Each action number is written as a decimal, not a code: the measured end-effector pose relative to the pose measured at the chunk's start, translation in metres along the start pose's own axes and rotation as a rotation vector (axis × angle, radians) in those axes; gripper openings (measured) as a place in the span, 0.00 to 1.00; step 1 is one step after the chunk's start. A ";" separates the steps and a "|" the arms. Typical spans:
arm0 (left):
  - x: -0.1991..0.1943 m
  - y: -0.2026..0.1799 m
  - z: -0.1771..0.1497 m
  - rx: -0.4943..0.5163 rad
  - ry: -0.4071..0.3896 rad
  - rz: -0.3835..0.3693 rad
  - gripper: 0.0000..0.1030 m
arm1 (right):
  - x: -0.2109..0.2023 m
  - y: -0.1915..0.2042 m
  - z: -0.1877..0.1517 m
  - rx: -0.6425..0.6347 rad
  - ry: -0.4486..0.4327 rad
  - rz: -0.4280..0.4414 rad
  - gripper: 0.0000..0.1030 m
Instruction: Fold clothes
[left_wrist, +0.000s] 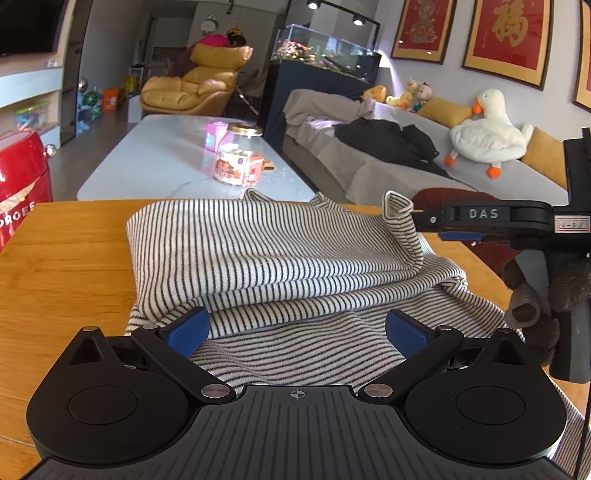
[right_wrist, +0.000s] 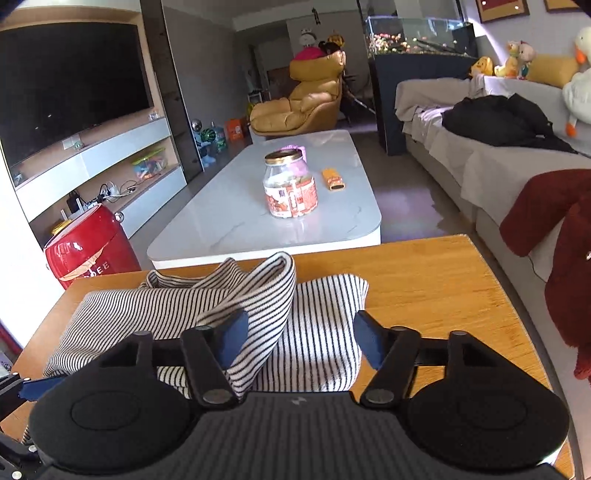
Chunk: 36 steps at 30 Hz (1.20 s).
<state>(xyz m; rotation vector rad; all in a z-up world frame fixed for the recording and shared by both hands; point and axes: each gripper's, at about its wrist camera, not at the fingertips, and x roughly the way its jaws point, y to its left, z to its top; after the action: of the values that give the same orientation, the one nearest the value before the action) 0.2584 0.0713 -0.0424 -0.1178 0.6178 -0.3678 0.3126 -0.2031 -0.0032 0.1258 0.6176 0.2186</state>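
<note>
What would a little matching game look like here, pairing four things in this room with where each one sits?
Things:
1. black-and-white striped knit garment
2. clear glass jar with gold lid
3. white plush goose with orange beak
4. shiny red mini fridge

Places:
A. grey sofa
B. floor by the TV unit
C. wooden table
D. white marble coffee table

Pairs: 1-C, 2-D, 3-A, 4-B

Wooden table (left_wrist: 66, 258): folded striped garment (left_wrist: 280, 251) on it, bare wood either side.
</note>
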 end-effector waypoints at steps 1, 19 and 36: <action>0.000 0.000 0.000 0.000 0.000 0.000 1.00 | 0.003 0.002 0.001 0.000 0.006 0.008 0.32; -0.019 -0.002 -0.007 -0.022 -0.102 -0.006 1.00 | -0.006 0.017 0.001 -0.026 -0.065 -0.011 0.20; 0.018 0.011 0.017 -0.058 -0.053 -0.001 1.00 | -0.039 -0.001 -0.012 -0.009 -0.152 -0.025 1.00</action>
<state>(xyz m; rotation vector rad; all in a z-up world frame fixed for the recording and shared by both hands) 0.2847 0.0745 -0.0409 -0.1823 0.5759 -0.3464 0.2743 -0.2132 0.0086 0.1251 0.4667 0.1857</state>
